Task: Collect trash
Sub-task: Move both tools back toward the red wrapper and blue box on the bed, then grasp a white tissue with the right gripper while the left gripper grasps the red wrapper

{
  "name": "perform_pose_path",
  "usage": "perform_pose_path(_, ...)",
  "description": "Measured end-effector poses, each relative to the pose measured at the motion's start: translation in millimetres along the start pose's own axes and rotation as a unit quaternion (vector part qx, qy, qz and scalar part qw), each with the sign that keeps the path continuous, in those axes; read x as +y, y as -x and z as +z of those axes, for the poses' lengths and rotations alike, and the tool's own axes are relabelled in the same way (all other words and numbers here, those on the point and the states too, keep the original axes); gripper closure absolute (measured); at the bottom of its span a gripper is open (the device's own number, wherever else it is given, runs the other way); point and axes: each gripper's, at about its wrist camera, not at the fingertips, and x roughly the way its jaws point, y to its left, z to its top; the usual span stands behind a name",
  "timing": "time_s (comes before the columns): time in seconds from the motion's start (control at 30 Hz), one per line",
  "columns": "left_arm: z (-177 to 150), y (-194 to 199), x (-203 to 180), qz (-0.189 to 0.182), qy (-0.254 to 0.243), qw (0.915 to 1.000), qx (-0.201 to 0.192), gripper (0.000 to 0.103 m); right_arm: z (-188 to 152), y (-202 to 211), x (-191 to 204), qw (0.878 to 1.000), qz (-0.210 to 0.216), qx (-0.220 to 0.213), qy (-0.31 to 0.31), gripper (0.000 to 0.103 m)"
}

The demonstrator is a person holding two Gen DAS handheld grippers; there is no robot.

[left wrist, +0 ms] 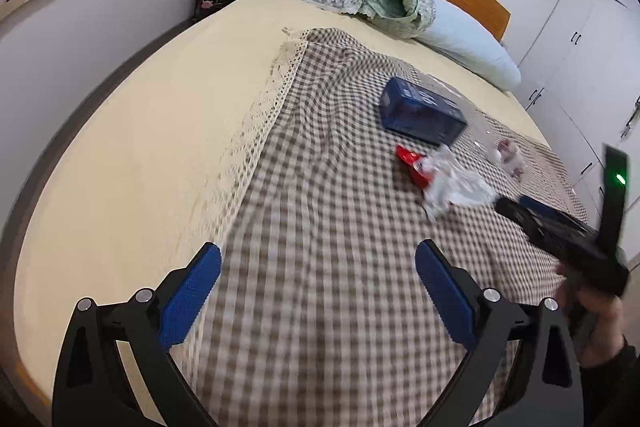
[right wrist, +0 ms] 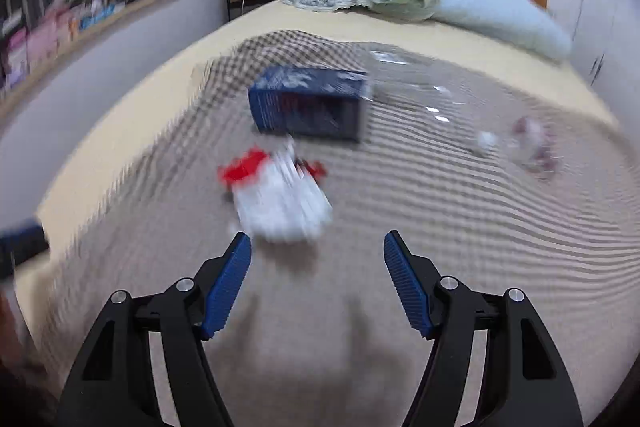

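Approach step: right gripper and left gripper, both wide open and empty, short of white-and-red wrapper near blue box; next, closing on wrapper.

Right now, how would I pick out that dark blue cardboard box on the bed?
Find the brown-and-white checked cloth spread over the cream bed. The dark blue cardboard box lies near its middle, beyond the crumpled red-and-white wrapper. It is the only rigid, rectangular item there.
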Motion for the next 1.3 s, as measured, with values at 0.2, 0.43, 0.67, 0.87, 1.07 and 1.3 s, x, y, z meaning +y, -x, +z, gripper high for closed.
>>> perform_pose_path(0.2, 30.2, -39.1, -16.0, -0.038, 0.004, 0.9992, 0.012, 0.009, 4.2, -3.7, -26.2, 0.997, 0.065, -0.014, -0.029, 0.1)
perform_pose_path(0.43, 49.8, -121.9, -74.8, -0.087, -0.002, 0.9919, 0.093, 0.025, -9.1, 66.8, -98.0, 0.997, 0.036, -0.068, -0.026, 0.101)
perform_pose_path(0.67, 47.5, -149.3, -136.6, -0.028, -0.083, 0.9937, 0.071, 0.015, -31.7, 91.4, -137.2, 0.996, 0.027, -0.083, -0.02, 0.101)
perform_pose_path(0.87, 29.4, -159.8, -202.2, 0.052, -0.234, 0.9703, 0.033, 0.007, -56.3, 100.3, -150.9, 0.995, 0.034, -0.093, -0.02, 0.101)
perform_pose_path(1.07, 34.2, -186.4, -207.0, 0.085, -0.176, 0.9769, 0.086, 0.07, -73.7, 107.5, -159.6, 0.996, 0.018, -0.088, -0.011, 0.101)
perform_pose_path(1.3, 32.0, -119.9, -215.4, 0.072, -0.171, 0.9801, 0.07, 0.101, -90.2, 152.4, -174.3, 0.995, 0.002, -0.098, -0.029, 0.101)
